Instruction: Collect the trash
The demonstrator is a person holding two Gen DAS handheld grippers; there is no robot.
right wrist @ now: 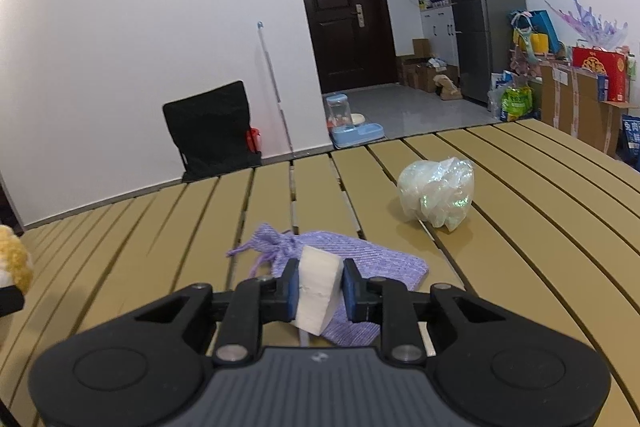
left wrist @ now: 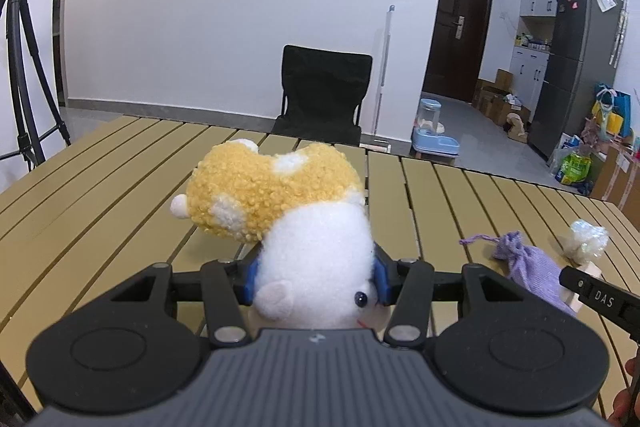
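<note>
My left gripper (left wrist: 316, 277) is shut on a plush toy (left wrist: 280, 211) with a white head and a yellow and white body, held just above the slatted table (left wrist: 100, 179). My right gripper (right wrist: 320, 291) is shut on a white foam block (right wrist: 318, 287), over a purple drawstring pouch (right wrist: 352, 259) that lies on the table. A crumpled clear plastic bag (right wrist: 438, 193) sits on the table beyond the pouch to the right. In the left wrist view the pouch (left wrist: 532, 263) and plastic bag (left wrist: 586, 241) lie at the right, with the right gripper's body at the frame edge.
A black folding chair (left wrist: 324, 95) stands past the table's far edge. A camera tripod (left wrist: 24, 67) stands at the left. A blue pet feeder (right wrist: 352, 123), a fridge (right wrist: 484, 3) and boxes line the floor beyond. The plush edge shows at the far left (right wrist: 14, 259).
</note>
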